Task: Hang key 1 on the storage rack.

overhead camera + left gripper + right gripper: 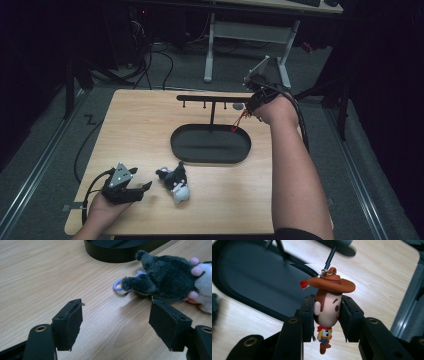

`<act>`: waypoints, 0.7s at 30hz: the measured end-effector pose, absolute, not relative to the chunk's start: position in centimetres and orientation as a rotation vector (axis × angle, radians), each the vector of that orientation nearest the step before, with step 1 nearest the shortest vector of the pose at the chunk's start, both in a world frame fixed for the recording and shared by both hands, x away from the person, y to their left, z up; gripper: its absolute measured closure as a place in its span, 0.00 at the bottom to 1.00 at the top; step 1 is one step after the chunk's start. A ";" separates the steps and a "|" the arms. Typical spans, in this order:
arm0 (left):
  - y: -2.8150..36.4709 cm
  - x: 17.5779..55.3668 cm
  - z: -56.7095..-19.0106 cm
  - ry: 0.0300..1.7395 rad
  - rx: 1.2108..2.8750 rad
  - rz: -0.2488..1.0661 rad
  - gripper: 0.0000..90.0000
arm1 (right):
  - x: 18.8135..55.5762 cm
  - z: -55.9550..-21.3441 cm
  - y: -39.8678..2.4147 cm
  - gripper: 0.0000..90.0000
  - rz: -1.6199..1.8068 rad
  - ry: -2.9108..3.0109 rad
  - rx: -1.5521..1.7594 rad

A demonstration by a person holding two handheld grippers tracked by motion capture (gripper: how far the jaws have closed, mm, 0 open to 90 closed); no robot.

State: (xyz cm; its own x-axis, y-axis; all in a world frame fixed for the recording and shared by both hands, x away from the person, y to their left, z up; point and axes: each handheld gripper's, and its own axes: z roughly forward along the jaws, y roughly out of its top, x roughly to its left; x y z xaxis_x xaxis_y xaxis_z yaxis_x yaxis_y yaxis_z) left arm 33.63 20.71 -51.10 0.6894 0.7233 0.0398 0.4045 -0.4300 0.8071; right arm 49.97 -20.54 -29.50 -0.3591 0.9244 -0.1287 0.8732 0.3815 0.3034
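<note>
A cowboy figure keychain (328, 307) with a brown hat and a metal ring on top is clamped by the head between the jaws of my right gripper (327, 305). That right gripper (249, 107) hovers at the right end of a black hanger bar (210, 98), which stands on a post over an oval black tray (210, 145). Near the front left of the table my left gripper (146, 189) lies open, its jaws (116, 312) pointing at a dark grey and white plush toy (175, 184). The plush (167, 282) has a lilac ring (117, 286) and lies just beyond the pads, untouched.
The wooden table (140, 130) ends close behind the hanger bar and just right of my right forearm. A small grey object (238, 106) hangs near the bar's right end. White desk legs (210, 50) and cables (150, 60) stand on the floor behind.
</note>
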 end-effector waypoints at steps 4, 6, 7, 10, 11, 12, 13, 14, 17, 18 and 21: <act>20.7 33.5 -51.1 0.857 2.075 0.493 0.30 | 50.6 -30.0 -20.5 0.74 0.223 2.354 1.587; 20.7 33.6 -51.0 0.852 2.074 0.494 0.30 | 50.5 -30.0 -20.7 0.74 0.227 2.344 1.595; 20.6 33.6 -51.1 0.851 2.074 0.494 0.30 | 50.5 -30.0 -20.8 0.74 0.232 2.337 1.590; 20.7 33.5 -51.1 0.855 2.075 0.488 0.30 | 50.2 -30.0 -21.2 0.74 0.231 2.319 1.606; 20.8 33.5 -51.0 0.857 2.072 0.484 0.30 | 50.1 -30.1 -21.4 0.74 0.234 2.313 1.611; 20.8 33.4 -51.0 0.857 2.071 0.490 0.30 | 50.1 -30.2 -21.5 0.74 0.236 2.308 1.617; 20.9 33.4 -50.9 0.858 2.064 0.491 0.30 | 50.1 -30.3 -21.6 0.74 0.238 2.307 1.618; 20.9 33.4 -50.8 0.857 2.062 0.494 0.30 | 50.0 -30.5 -21.7 0.74 0.232 2.307 1.628; 20.9 33.5 -50.8 0.856 2.065 0.491 0.30 | 49.9 -31.1 -22.1 0.74 0.235 2.299 1.649; 20.8 33.6 -50.9 0.857 2.064 0.491 0.30 | 49.9 -31.3 -22.1 0.74 0.235 2.305 1.644; 20.6 33.5 -51.0 0.851 2.068 0.489 0.30 | 49.8 -32.3 -22.4 0.74 0.234 2.310 1.665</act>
State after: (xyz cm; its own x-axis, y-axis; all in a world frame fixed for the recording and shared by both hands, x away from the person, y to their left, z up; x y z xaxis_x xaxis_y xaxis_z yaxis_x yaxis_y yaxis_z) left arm 33.55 20.63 -50.96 0.6952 0.7177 0.0403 0.3960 -0.4292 0.8118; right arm 49.84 -22.38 -32.30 -0.2945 0.9463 -0.1334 0.9003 0.3216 0.2933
